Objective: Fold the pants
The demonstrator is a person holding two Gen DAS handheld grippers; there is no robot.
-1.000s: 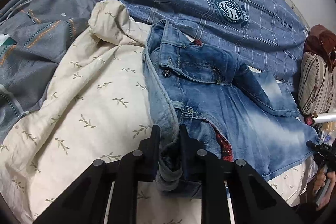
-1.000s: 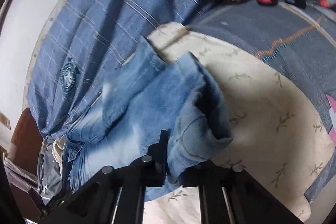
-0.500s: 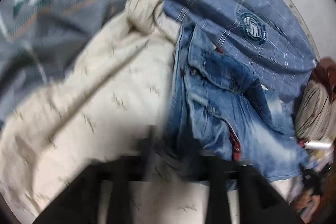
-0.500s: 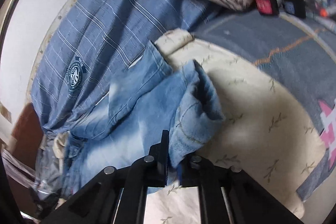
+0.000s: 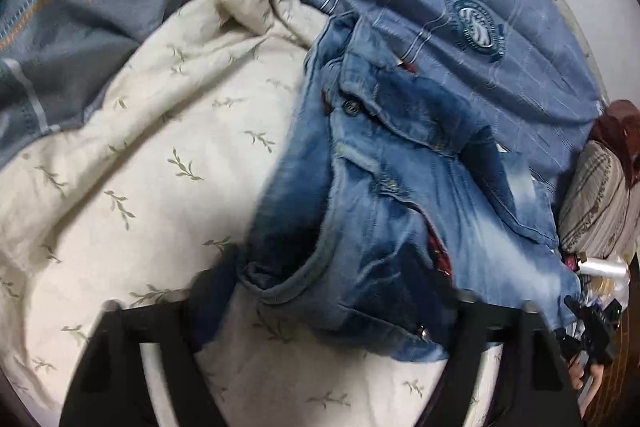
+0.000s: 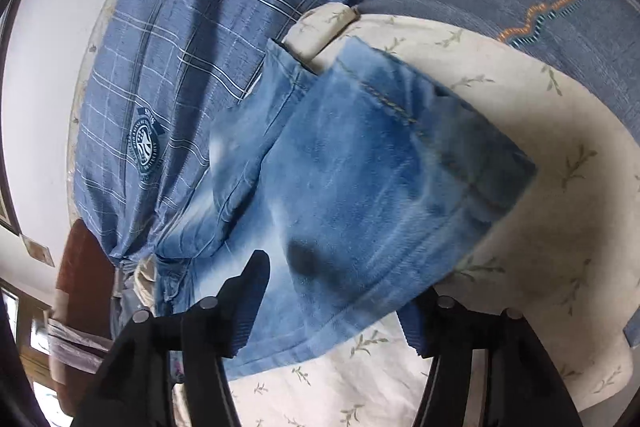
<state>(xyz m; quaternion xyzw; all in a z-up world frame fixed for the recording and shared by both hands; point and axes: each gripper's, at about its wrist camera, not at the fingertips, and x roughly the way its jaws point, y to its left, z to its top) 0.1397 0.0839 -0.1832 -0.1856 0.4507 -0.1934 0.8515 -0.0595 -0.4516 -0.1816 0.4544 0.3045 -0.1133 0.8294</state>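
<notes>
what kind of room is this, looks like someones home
Most likely a bedroom at home: the jeans lie on a bed covered by a cream leaf-print quilt, with a blue plaid duvet and a striped pillow beside it.

Place: a bedroom in a home.
Bed: cream leaf-print sheet (image 5: 132, 163) spread across it.
Bedding: blue checked quilt (image 6: 192, 39) along the far edge by the wall (image 6: 44, 75); striped pillow (image 5: 596, 203) at a corner.
</notes>
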